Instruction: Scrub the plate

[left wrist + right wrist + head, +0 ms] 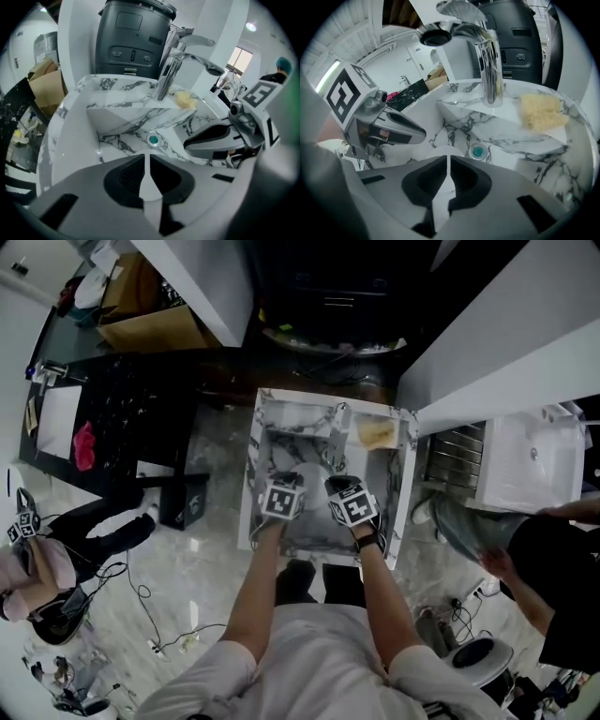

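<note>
Tools: left tool (149, 161), right tool (447, 164), both closed, empty, side by side over marble sink (255, 456); sponge (541, 112) parked on rim beyond right tool, handy for scrubbing.

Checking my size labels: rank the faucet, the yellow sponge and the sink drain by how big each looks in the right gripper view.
1. faucet: largest, though its spout leans toward the camera, which enlarges it.
2. sponge.
3. drain: clearly smallest.
</note>
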Demonstrator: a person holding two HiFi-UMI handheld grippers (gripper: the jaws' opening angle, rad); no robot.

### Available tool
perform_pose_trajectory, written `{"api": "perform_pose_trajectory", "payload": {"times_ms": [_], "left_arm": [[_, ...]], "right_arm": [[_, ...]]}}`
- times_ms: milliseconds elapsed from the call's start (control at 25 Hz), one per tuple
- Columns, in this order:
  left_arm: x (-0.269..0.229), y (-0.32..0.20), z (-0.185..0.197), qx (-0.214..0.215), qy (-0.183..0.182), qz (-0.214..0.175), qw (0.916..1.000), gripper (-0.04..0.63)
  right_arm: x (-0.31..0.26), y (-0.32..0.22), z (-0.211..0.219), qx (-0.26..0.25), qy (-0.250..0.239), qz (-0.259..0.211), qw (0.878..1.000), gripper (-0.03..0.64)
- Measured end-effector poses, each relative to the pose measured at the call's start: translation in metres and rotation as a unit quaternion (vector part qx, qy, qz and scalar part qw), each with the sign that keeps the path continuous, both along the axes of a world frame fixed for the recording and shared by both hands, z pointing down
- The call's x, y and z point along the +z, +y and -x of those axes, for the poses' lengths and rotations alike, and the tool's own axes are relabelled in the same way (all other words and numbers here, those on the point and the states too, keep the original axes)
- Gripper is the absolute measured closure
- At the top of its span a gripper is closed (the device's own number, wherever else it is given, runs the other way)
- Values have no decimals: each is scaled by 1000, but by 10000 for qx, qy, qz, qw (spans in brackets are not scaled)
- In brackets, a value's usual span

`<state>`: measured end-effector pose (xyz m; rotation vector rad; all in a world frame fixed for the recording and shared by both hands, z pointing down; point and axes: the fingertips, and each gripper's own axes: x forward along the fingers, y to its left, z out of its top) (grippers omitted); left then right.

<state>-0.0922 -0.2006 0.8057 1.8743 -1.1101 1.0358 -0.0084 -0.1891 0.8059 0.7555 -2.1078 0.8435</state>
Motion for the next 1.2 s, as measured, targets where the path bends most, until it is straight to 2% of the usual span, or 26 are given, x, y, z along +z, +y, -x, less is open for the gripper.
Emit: {"api": "perform_pose_trajectory", "payload": {"times_ms": [120,160,200,280,400,520,640,720,840,1000,1200], "left_arm": [[17,1,5,-169,24,244,9996,576],[21,1,7,-194,-26,278,9994,547],[25,2,9,-190,-61,325,9993,478],[37,6,9,-149,-40,527,9985,427],[51,17,6,-179,122,796,9966,370],[62,22,0,-190,283,799,9962,311],[75,23,7,-92,68,650,9978,295],[82,26,7,-184,174,654,9975,295],[90,29,11,-439,231,695,9963,295],[98,32,9,-659,521,817,9931,295],[108,35,13,-864,583,900,9905,295]], "right_arm": [[17,2,-1,-56,11,179,9998,606],[24,5,0,-79,-14,270,9996,603],[31,9,1,-112,-27,371,9992,570],[44,15,1,-194,65,530,9984,423],[57,20,4,-280,174,522,9981,398],[65,22,5,-62,40,567,9984,367],[75,25,8,156,-282,711,9970,342],[79,25,9,300,-440,788,9955,342],[91,25,4,455,-360,803,9951,342],[96,22,0,618,-301,864,9939,342],[104,23,4,622,-342,879,9936,350]]}}
